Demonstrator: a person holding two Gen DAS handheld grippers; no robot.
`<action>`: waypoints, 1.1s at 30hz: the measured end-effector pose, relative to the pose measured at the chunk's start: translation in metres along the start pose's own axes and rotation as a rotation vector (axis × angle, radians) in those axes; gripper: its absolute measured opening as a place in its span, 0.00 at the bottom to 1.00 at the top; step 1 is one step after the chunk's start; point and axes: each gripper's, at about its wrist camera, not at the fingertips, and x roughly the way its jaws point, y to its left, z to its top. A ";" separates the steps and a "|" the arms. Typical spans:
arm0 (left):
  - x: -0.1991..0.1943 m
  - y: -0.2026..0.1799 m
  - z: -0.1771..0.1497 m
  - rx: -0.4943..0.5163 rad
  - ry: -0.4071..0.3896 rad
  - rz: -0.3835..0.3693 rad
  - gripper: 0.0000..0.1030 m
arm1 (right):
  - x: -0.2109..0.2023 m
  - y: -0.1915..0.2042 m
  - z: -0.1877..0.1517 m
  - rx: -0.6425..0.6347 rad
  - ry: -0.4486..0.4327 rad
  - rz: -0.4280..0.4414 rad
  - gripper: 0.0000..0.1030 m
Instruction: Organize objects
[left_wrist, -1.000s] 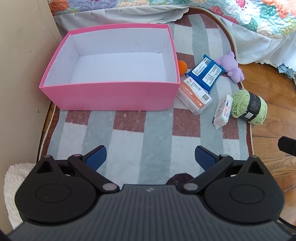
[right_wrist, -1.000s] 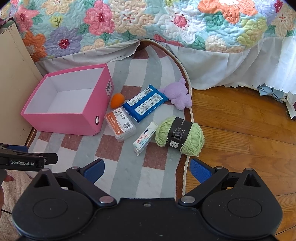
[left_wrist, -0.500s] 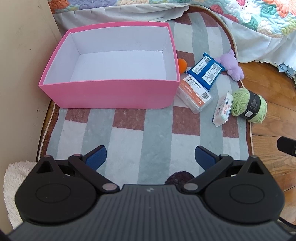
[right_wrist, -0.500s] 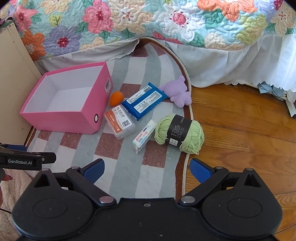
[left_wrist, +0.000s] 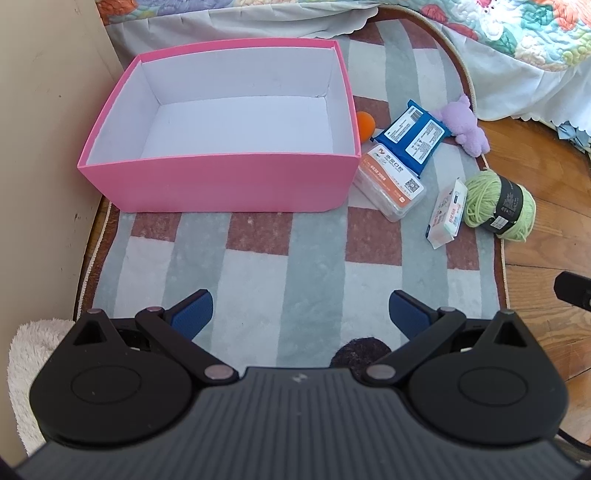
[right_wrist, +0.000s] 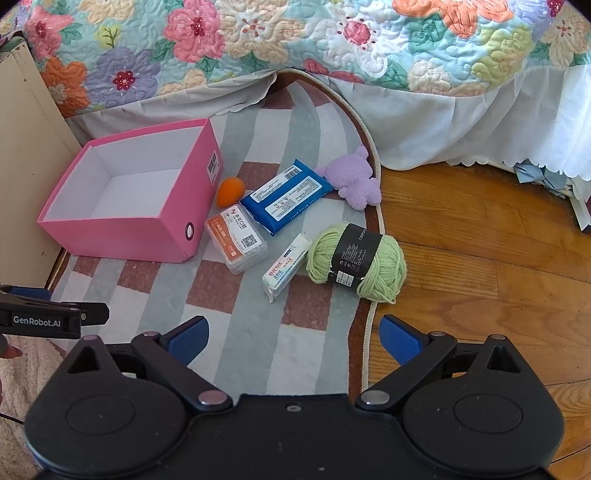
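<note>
Yarn ball (right_wrist: 356, 260) sits just ahead of my right gripper (right_wrist: 293, 334), a bit right of center, straddling the rug (right_wrist: 258, 354) edge. Its long axis runs diagonal, upper-left to lower-right, w/ the black band across the middle. Right fingers spread wide, holding nothing. Left gripper (left_wrist: 301, 308) also wide open & empty, aimed at bare rug short of the pink box (left_wrist: 229, 184), which has nothing in it. Other items lie clustered btwn box and yarn. Right hand is clearly nearer the yarn; I'd prob. need to rotate to pinch across the band.
</note>
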 end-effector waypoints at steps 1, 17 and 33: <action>0.000 0.000 0.000 0.000 0.001 -0.001 1.00 | 0.000 0.000 0.000 0.000 0.000 0.000 0.97; 0.000 -0.002 -0.001 -0.005 0.000 0.003 1.00 | 0.002 0.000 -0.001 -0.002 0.006 -0.006 0.97; -0.001 -0.003 -0.002 -0.010 0.003 0.004 1.00 | 0.002 0.001 -0.001 -0.002 0.006 -0.008 0.97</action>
